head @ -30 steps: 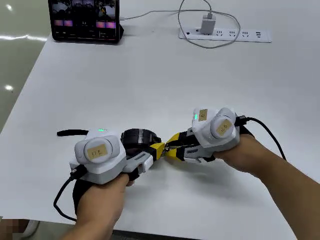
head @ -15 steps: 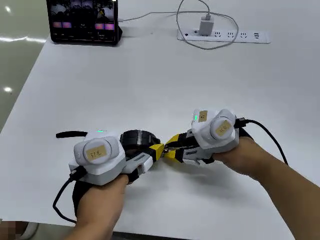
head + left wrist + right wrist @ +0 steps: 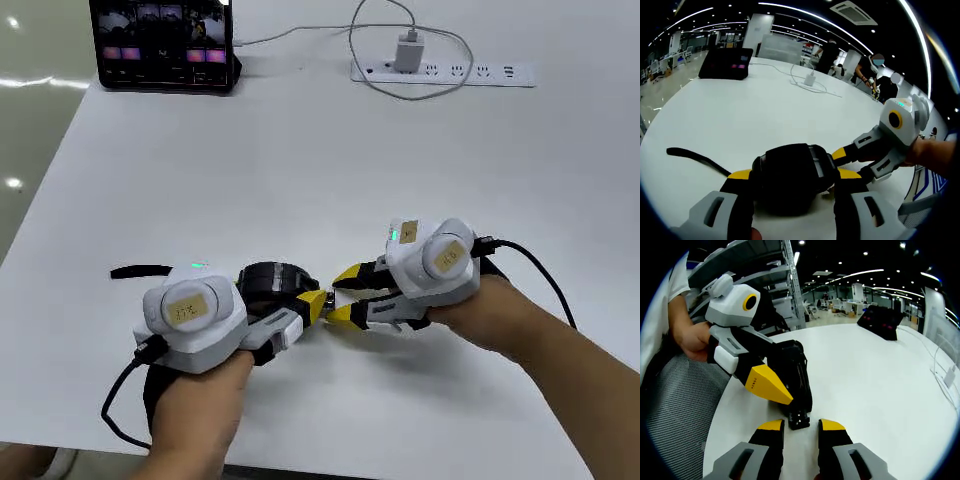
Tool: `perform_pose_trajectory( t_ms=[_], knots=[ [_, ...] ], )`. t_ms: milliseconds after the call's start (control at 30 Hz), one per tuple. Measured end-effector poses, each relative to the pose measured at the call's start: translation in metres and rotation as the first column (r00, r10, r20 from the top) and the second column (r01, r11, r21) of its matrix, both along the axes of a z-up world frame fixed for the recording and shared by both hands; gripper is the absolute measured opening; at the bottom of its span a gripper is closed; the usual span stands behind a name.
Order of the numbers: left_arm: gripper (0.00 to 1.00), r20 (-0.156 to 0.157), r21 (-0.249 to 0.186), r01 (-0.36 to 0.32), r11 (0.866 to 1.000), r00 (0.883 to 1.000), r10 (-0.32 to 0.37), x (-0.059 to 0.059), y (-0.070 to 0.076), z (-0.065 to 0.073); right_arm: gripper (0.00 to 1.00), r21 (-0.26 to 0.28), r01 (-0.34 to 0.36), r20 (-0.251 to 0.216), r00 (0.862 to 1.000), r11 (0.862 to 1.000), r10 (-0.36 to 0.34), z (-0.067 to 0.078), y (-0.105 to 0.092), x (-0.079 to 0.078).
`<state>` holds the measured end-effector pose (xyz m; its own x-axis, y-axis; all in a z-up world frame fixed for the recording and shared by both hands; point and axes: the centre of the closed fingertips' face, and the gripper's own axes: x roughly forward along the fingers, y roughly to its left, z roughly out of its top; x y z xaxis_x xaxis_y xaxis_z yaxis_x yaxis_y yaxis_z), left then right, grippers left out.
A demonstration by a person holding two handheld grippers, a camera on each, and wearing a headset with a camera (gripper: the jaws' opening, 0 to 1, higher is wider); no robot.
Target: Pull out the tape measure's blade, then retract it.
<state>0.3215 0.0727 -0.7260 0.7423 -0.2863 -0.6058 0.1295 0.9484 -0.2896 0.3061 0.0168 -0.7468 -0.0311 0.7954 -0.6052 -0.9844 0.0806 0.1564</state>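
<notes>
White table [image 3: 300, 160], dark tablet [image 3: 163, 45] and power strip [image 3: 445, 72] along far edge. Left gripper [image 3: 794, 175] clamped across black tape measure [image 3: 790, 162], low on table at near edge. Right gripper [image 3: 801, 426] with jaws parted, blade's end tab [image 3: 799, 419] between tips; plain in right gripper view, masked by yellow tips in head view. Black strap [image 3: 692, 157] lying beside case.

From the tape [image 3: 270, 283], the table [image 3: 300, 170] is open toward 12 o'clock. Far off, a tablet [image 3: 163, 45] stands at 11, a power strip [image 3: 470, 72] at 1. A strap [image 3: 140, 271] lies at 9.
</notes>
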Motion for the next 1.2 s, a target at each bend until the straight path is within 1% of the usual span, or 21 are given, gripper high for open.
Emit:
perform_pose_trajectory(
  t_ms=[67,133,233,300,400,567,633,667,767,800,867,933,1100,1167,1200],
  knots=[
    [0.61,0.001,0.002,0.003,1.000,1.000,-0.003,0.000,0.000,0.000,0.26,0.003,0.003,0.001,1.000,1.000,-0.003,0.001,0.000,0.000],
    [0.61,0.016,0.017,0.013,1.000,1.000,-0.013,0.001,0.000,0.002,0.26,0.006,0.004,-0.007,1.000,1.000,-0.004,0.002,-0.001,-0.001],
    [0.62,0.024,0.020,0.022,1.000,0.999,-0.022,0.002,0.000,0.005,0.27,0.004,0.006,-0.008,1.000,1.000,-0.006,0.002,-0.002,-0.001],
    [0.65,0.023,0.021,0.023,1.000,0.999,-0.024,0.003,0.001,0.006,0.28,0.007,0.006,-0.011,1.000,1.000,-0.006,0.004,-0.002,-0.001],
    [0.64,0.018,0.022,0.022,1.000,1.000,-0.022,0.002,0.002,0.005,0.28,0.010,0.006,-0.014,1.000,1.000,-0.006,0.003,-0.001,-0.002],
    [0.64,0.024,0.024,0.027,0.999,0.999,-0.028,0.003,0.002,0.007,0.29,0.012,0.008,-0.011,1.000,1.000,-0.008,0.005,-0.002,-0.002],
    [0.64,0.033,0.031,0.042,0.999,0.999,-0.043,0.002,0.002,0.010,0.31,0.013,0.012,-0.010,1.000,1.000,-0.012,0.007,-0.003,-0.003],
    [0.64,0.040,0.047,0.057,0.997,0.997,-0.059,0.002,0.002,0.010,0.32,0.015,0.015,-0.008,1.000,1.000,-0.015,0.009,-0.004,-0.003],
    [0.65,0.048,0.041,0.070,0.997,0.996,-0.072,0.000,0.005,0.014,0.36,0.022,0.028,-0.014,1.000,0.999,-0.027,0.011,-0.007,-0.004],
    [0.66,0.050,0.045,0.077,0.996,0.996,-0.079,-0.001,0.006,0.014,0.39,0.021,0.031,-0.016,0.999,0.999,-0.030,0.012,-0.008,-0.004],
    [0.67,0.063,0.060,0.100,0.993,0.993,-0.103,-0.004,0.008,0.016,0.41,0.019,0.036,-0.013,0.999,0.999,-0.036,0.013,-0.011,-0.006],
    [0.69,0.067,0.079,0.117,0.990,0.990,-0.122,-0.006,0.011,0.017,0.44,0.018,0.045,-0.017,0.999,0.999,-0.045,0.014,-0.014,-0.006],
    [0.72,0.079,0.102,0.138,0.985,0.986,-0.146,-0.010,0.019,0.021,0.50,0.022,0.068,-0.017,0.998,0.997,-0.068,0.018,-0.020,-0.007],
    [0.72,0.095,0.110,0.151,0.982,0.982,-0.162,-0.011,0.020,0.025,0.53,0.021,0.078,-0.010,0.997,0.997,-0.078,0.020,-0.023,-0.006],
    [0.73,0.096,0.116,0.158,0.981,0.981,-0.170,-0.012,0.021,0.026,0.53,0.019,0.084,-0.016,0.996,0.996,-0.084,0.021,-0.025,-0.006]
  ],
)
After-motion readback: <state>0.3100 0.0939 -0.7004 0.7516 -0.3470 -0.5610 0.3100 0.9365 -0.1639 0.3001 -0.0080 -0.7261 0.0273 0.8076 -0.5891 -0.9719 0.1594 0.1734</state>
